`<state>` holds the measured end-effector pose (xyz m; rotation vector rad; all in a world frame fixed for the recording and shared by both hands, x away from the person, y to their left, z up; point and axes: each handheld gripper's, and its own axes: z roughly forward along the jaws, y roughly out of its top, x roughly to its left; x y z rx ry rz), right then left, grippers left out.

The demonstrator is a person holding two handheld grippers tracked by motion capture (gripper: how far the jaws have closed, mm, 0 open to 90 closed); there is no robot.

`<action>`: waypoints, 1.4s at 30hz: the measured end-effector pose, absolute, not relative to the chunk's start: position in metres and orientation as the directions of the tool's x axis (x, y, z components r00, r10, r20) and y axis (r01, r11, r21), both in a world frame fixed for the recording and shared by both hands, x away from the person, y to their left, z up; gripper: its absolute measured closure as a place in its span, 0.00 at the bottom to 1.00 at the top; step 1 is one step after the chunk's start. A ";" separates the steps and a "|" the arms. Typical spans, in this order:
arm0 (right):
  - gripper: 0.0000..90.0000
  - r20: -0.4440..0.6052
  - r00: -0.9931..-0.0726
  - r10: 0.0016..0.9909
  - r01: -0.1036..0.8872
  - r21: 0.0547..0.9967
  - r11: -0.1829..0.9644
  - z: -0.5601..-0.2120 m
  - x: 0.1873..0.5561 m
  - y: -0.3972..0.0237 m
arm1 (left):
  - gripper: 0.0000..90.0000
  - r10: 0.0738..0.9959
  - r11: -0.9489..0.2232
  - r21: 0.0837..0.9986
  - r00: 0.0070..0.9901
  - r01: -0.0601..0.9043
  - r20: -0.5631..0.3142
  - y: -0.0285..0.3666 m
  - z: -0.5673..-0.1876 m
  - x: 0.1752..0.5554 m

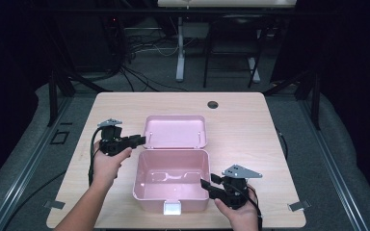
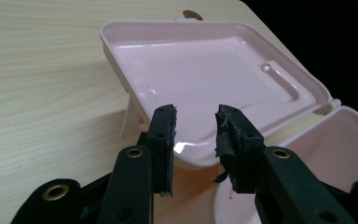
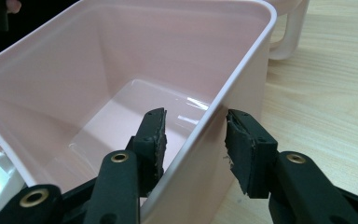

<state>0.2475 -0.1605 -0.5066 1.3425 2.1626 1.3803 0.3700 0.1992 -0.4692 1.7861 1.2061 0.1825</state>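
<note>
Pink box (image 1: 171, 179) with lid (image 1: 175, 131) open on surface (image 1: 241, 120).
Left gripper (image 2: 196, 122) fingers apart beside lid edge, gripping nothing; right gripper (image 3: 195, 135) fingers wide, straddling box wall.

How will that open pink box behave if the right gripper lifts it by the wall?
The pink box looks like thin, glossy plastic with nothing inside: probably light, maybe slippery. The open lid hangs off the back, so it may tip backward. The right gripper straddles one wall, which may flex.

The storage box (image 1: 171, 180) is pale pink all over — its open lid (image 1: 175, 131) the same pink — with a white latch (image 1: 173, 207). The table (image 1: 241, 125) is light wood grain. Both grippers (image 1: 137, 140) (image 1: 207, 185) are black — grey plates on top.
</note>
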 end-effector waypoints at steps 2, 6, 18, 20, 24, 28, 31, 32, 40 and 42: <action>0.64 0.253 -0.547 0.798 0.566 0.814 0.129 -0.507 0.247 -0.160 | 0.75 0.780 -0.074 0.758 0.511 0.648 -0.361 0.200 -0.471 0.368; 0.64 0.255 -0.546 0.798 0.566 0.815 0.127 -0.507 0.247 -0.160 | 0.75 0.762 -0.083 0.758 0.532 0.646 -0.370 0.200 -0.474 0.359; 0.65 0.256 -0.542 0.801 0.567 0.814 0.123 -0.507 0.246 -0.160 | 0.79 0.751 -0.154 0.753 0.572 0.639 -0.331 0.199 -0.486 0.343; 0.65 0.253 -0.543 0.801 0.565 0.816 0.125 -0.507 0.246 -0.160 | 0.83 0.754 -0.155 0.755 0.570 0.637 -0.326 0.199 -0.490 0.343; 0.65 0.254 -0.543 0.800 0.566 0.815 0.125 -0.507 0.245 -0.160 | 0.86 0.755 -0.138 0.771 0.569 0.622 -0.324 0.199 -0.490 0.343; 0.65 0.254 -0.543 0.800 0.566 0.815 0.125 -0.507 0.243 -0.160 | 0.87 0.752 -0.130 0.774 0.570 0.620 -0.330 0.199 -0.491 0.344; 0.64 0.252 -0.544 0.800 0.565 0.815 0.127 -0.506 0.241 -0.159 | 0.88 0.750 -0.121 0.775 0.568 0.621 -0.338 0.200 -0.491 0.344; 0.64 0.250 -0.543 0.801 0.564 0.816 0.127 -0.506 0.241 -0.158 | 0.88 0.750 -0.124 0.775 0.569 0.620 -0.335 0.200 -0.491 0.344; 0.63 0.240 -0.550 0.800 0.561 0.815 0.141 -0.504 0.240 -0.158 | 0.80 0.741 -0.101 0.779 0.569 0.619 -0.356 0.203 -0.493 0.340; 0.63 0.243 -0.553 0.797 0.558 0.818 0.137 -0.502 0.240 -0.159 | 0.74 0.740 -0.094 0.782 0.569 0.616 -0.359 0.204 -0.492 0.339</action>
